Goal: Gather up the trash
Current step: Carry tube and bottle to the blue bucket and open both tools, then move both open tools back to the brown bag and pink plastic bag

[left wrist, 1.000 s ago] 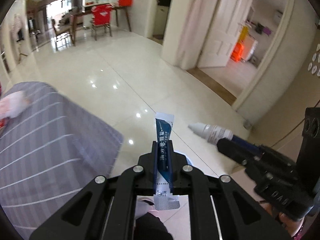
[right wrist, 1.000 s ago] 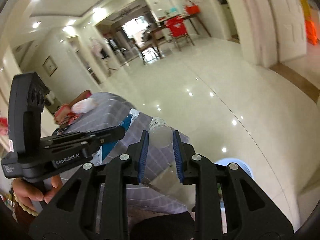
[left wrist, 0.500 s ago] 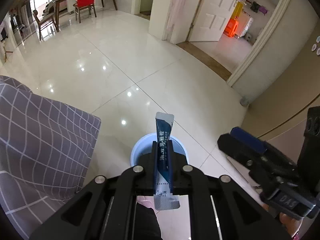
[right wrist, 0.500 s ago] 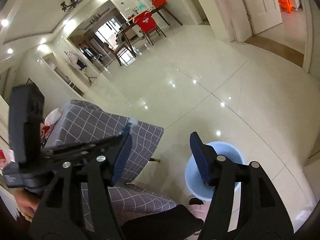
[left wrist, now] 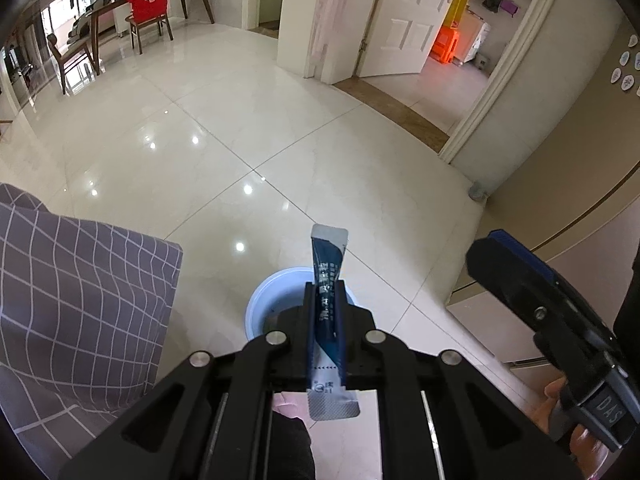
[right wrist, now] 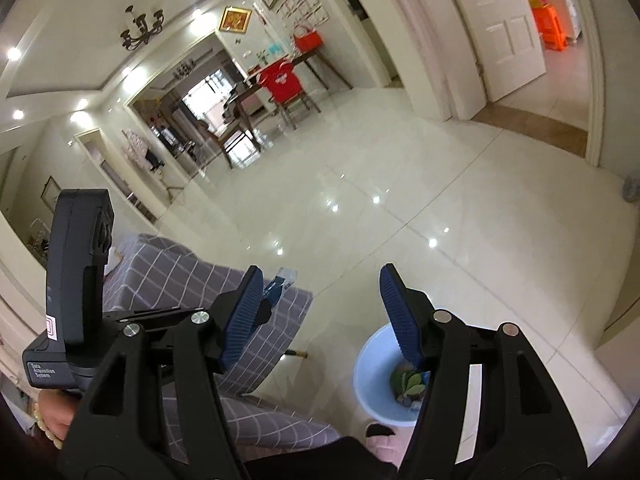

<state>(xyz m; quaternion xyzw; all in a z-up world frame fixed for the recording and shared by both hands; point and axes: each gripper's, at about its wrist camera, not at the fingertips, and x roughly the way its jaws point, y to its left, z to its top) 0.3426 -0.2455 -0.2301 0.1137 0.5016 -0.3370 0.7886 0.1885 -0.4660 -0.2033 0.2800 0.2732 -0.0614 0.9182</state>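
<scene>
My left gripper (left wrist: pixel 325 292) is shut on a dark blue sachet (left wrist: pixel 329 280) that stands up between its jaws, silver ends showing above and below. Beneath it on the floor sits a pale blue bin (left wrist: pixel 256 308). In the right wrist view the bin (right wrist: pixel 368 356) lies low and right, with green leaves and scraps (right wrist: pixel 408 384) inside. My right gripper (right wrist: pixel 320 270) hangs above the bin's near side, open, nothing between its blue pads. The left gripper (right wrist: pixel 260 308) with the sachet's tip (right wrist: pixel 282 282) shows to its left. One right finger (left wrist: pixel 508 272) shows in the left wrist view.
A grey checked cloth (left wrist: pixel 80 280) covers furniture just left of the bin. A beige wall (left wrist: pixel 560 208) and an open white door (left wrist: pixel 404 20) stand to the right. Glossy tiled floor (left wrist: pixel 240 120) runs back to a dining table with a red-covered chair (left wrist: pixel 148 0). A pink slipper (right wrist: pixel 380 436) is by the bin.
The right gripper opened and the small white bottle it held is gone. Both grippers moved and tipped down toward the blue bin, which has come into view. The left still grips the sachet.
</scene>
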